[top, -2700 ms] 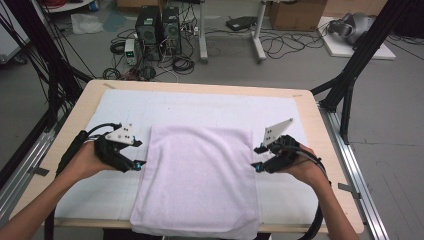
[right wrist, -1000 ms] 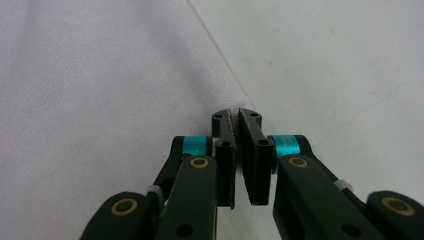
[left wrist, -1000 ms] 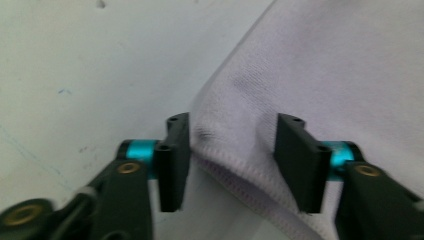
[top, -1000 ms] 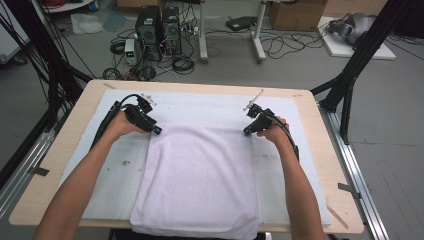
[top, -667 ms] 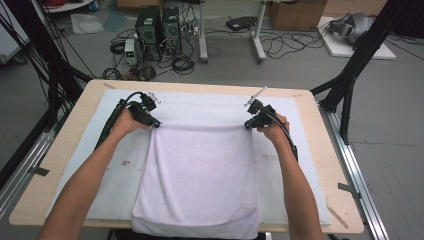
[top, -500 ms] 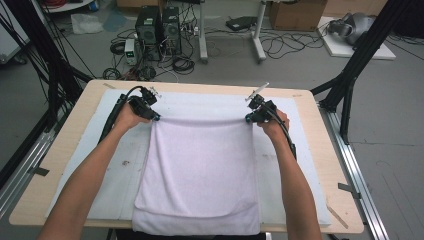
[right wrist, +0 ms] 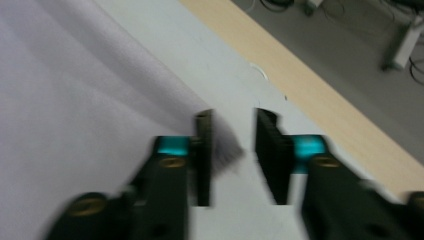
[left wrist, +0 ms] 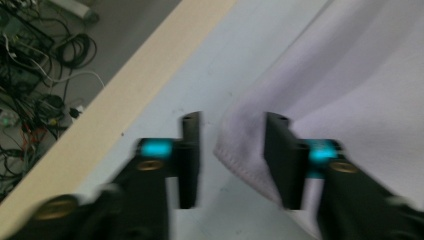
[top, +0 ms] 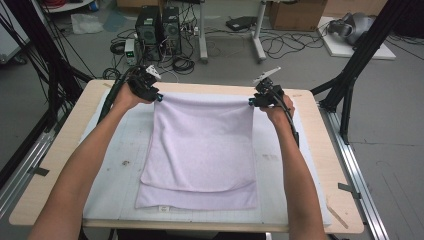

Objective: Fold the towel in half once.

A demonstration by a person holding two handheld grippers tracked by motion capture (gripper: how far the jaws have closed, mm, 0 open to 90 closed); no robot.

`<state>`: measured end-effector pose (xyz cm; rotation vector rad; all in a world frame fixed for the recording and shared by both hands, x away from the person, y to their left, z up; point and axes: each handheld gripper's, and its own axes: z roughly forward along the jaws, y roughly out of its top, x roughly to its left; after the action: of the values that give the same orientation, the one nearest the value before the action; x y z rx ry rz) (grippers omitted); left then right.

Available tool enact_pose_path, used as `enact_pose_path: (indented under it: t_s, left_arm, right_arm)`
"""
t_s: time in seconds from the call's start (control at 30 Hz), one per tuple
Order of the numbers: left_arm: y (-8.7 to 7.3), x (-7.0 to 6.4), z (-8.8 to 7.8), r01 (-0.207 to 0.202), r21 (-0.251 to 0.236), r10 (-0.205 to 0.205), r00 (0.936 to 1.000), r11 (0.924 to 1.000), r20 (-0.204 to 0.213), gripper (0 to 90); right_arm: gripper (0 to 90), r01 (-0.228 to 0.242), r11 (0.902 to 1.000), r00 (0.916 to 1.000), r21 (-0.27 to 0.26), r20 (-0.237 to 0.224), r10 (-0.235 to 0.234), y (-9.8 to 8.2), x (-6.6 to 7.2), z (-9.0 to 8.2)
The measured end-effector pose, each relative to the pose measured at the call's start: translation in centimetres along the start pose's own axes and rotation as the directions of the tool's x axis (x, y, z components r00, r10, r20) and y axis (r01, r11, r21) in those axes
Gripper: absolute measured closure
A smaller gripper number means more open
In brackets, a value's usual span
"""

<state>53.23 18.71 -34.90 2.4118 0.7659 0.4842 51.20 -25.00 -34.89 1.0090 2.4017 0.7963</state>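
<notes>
Both jaw pairs have just been opening – left gripper (top: 159, 96) and right gripper (top: 251, 102) stand parted, unclamped, at the far corners of the towel (top: 200, 147), which lies folded on the table mat (top: 115, 150).

right gripper (right wrist: 232, 152) jaws just opening | towel (right wrist: 75, 100) corner between them

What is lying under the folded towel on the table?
The towel lies on a pale mat, which covers the wooden table. Its lower layer sticks out at the near edge. Anything between the layers is covered.
</notes>
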Motion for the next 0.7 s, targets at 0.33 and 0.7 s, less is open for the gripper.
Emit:
enact_pose_path:
  t_s: [0.33, 0.7]
  left_arm:
    - [-2.2, -3.7, -5.0, -0.11, -0.07, 0.119, 0.9822, 0.9915, 0.145, 25.0]
    - [-5.9, -8.5, -9.1, -0.257, -0.125, 0.281, 0.9253, 0.9583, 0.254, 23.2]
  right_arm:
    - [32.8, 0.174, 0.9845, 0.9478, 0.02, -0.275, -0.162, -2.3, 2.0, -4.0]
    - [27.2, 0.469, 0.8829, 0.779, 0.026, -0.483, -0.399, -5.3, 8.1, -6.7]
